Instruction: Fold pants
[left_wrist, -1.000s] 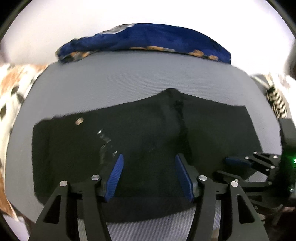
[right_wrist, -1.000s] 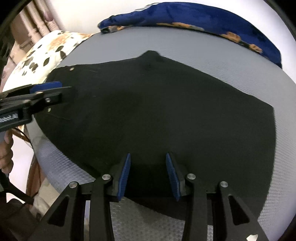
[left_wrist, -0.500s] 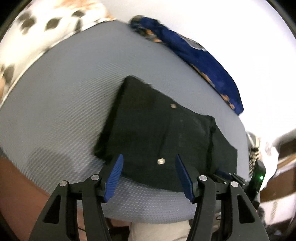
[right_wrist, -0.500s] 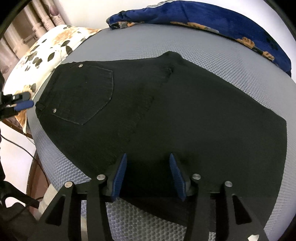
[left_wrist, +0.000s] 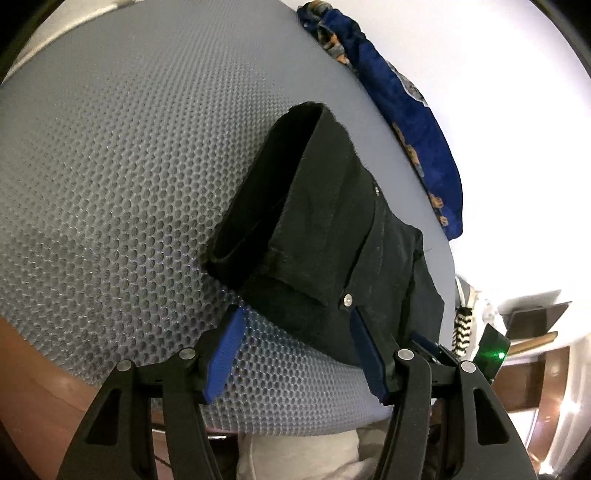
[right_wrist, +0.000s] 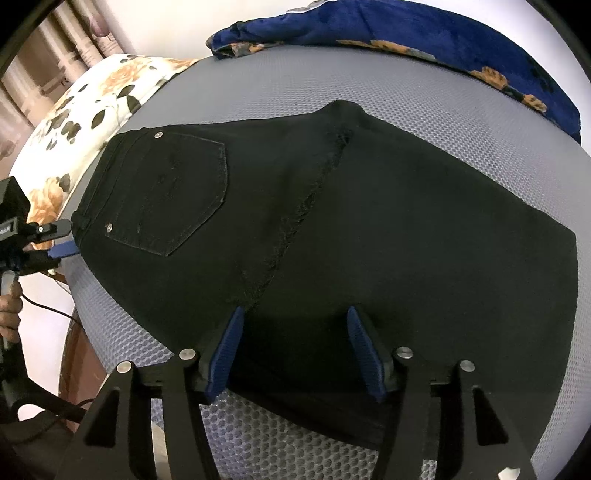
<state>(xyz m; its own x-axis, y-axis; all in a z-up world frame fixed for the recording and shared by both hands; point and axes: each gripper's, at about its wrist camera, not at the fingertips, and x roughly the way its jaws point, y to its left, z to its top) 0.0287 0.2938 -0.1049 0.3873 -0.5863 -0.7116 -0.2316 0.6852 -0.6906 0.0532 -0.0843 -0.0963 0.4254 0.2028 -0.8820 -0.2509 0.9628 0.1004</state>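
Black pants (right_wrist: 332, 221) lie flat on a grey mesh surface (right_wrist: 424, 99), back pocket up, waistband to the left. In the left wrist view I look along the pants (left_wrist: 332, 240) from the waistband end. My left gripper (left_wrist: 295, 347) is open with its blue pads either side of the near waistband corner; it also shows at the left edge of the right wrist view (right_wrist: 59, 240). My right gripper (right_wrist: 293, 350) is open, its pads over the near edge of the pants at the centre seam.
A blue patterned cloth (right_wrist: 406, 40) lies along the far edge of the mesh surface (left_wrist: 110, 147). A white floral pillow (right_wrist: 85, 107) lies at the far left. Brown wooden furniture (left_wrist: 532, 369) stands beyond the right end.
My left gripper has swung round to the waistband end and come close to its near corner. My right gripper has opened wider and stayed at the near edge.
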